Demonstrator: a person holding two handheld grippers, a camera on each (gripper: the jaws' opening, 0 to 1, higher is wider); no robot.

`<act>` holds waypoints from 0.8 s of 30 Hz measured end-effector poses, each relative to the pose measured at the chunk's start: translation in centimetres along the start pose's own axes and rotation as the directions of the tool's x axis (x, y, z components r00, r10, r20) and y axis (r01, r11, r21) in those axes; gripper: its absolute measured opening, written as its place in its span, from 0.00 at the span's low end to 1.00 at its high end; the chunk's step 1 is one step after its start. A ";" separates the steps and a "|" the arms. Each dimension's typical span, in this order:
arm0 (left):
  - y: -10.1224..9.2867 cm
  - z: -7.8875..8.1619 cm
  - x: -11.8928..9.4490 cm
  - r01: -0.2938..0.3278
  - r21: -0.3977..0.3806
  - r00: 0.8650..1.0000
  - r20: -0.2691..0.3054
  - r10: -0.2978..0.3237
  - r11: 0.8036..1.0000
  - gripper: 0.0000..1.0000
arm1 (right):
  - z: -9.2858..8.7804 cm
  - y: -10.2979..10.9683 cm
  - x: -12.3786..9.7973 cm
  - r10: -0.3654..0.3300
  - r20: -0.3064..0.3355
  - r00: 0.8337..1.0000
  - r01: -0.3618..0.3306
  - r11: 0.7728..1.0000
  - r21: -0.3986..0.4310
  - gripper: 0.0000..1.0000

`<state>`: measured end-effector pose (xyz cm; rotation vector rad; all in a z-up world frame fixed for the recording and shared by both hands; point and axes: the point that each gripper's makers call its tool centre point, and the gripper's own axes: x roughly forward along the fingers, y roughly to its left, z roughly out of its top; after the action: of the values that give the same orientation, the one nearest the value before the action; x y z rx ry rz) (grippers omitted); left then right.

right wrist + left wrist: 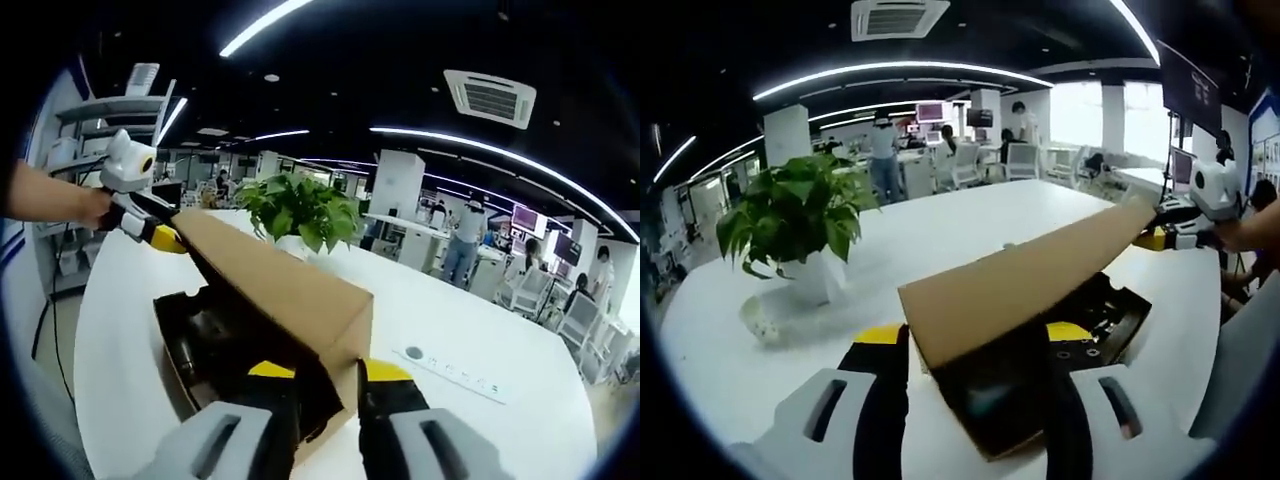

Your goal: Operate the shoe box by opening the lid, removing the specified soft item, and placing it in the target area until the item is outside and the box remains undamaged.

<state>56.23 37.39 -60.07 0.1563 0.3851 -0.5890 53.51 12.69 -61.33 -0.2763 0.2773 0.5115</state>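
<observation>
Shoe box (1040,330) near the tabletop (970,215) edge, lid (1030,275) half raised. Left hand-held gripper (975,345) and right hand-held gripper (328,385) each clamp opposite ends of the lid's long axis; soft item inside indistinct.

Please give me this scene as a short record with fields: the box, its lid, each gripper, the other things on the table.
box: dark shoe box base on white table
lid: brown cardboard lid, raised and tilted over the base
left gripper: shut on one end of the lid
right gripper: shut on the opposite end
contents: dark, item not identifiable
nearby: green potted plant in white pot
</observation>
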 end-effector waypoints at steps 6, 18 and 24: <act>0.2 0.3 0.2 -0.006 0.004 1.000 0.010 0.006 1.000 0.49 | 0.1 -1.1 0.3 -0.028 0.003 1.000 0.028 0.999 -0.022 0.05; 0.5 0.8 0.5 -0.013 -0.005 0.999 0.037 0.013 1.000 0.48 | 0.7 -1.8 0.8 -0.040 0.003 0.999 0.040 0.999 -0.001 0.03; 0.6 0.3 0.7 -0.025 0.006 0.999 0.025 0.025 1.000 0.47 | 0.9 -2.1 1.0 -0.039 0.001 0.999 0.039 0.999 0.002 0.03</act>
<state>57.23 37.44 -60.06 0.1597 0.3566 -0.5669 55.54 11.67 -60.43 -0.2795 0.2708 0.4726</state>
